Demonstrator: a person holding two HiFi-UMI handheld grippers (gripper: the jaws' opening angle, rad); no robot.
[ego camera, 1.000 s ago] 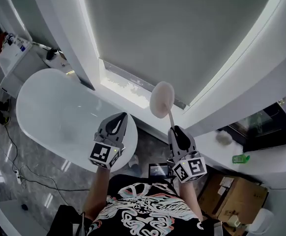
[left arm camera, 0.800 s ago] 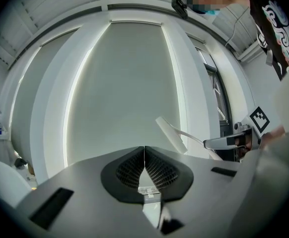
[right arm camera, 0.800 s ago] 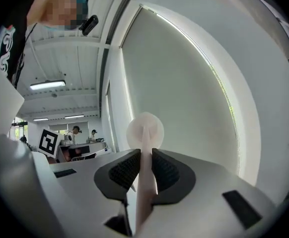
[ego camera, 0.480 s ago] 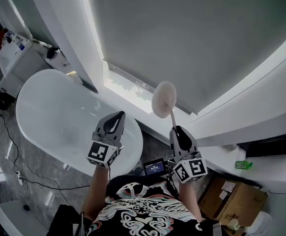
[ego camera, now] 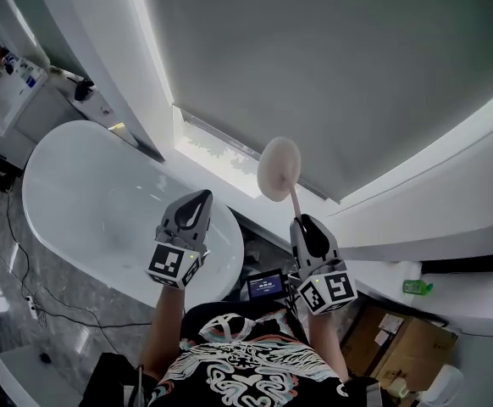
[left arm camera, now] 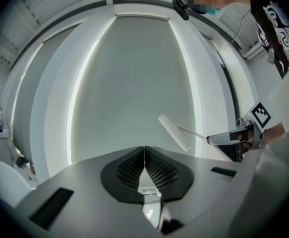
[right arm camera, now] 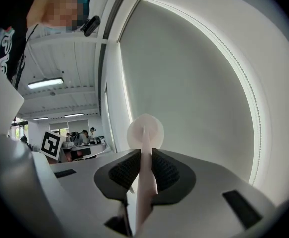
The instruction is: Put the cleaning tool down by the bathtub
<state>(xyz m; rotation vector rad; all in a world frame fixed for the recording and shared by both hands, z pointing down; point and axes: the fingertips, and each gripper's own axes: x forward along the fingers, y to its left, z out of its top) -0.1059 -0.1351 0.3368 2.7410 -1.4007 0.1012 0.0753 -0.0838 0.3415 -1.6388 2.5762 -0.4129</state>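
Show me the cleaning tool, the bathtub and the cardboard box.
cleaning tool (ego camera: 279, 169), head view, on its round pad.
bathtub (ego camera: 90, 195), head view, on its bare inside.
cardboard box (ego camera: 399, 339), head view, on its top.

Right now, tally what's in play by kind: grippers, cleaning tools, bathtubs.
Grippers: 2, the left gripper shut and empty, the right gripper shut on the tool's handle
Cleaning tool: 1
Bathtub: 1
Total: 4
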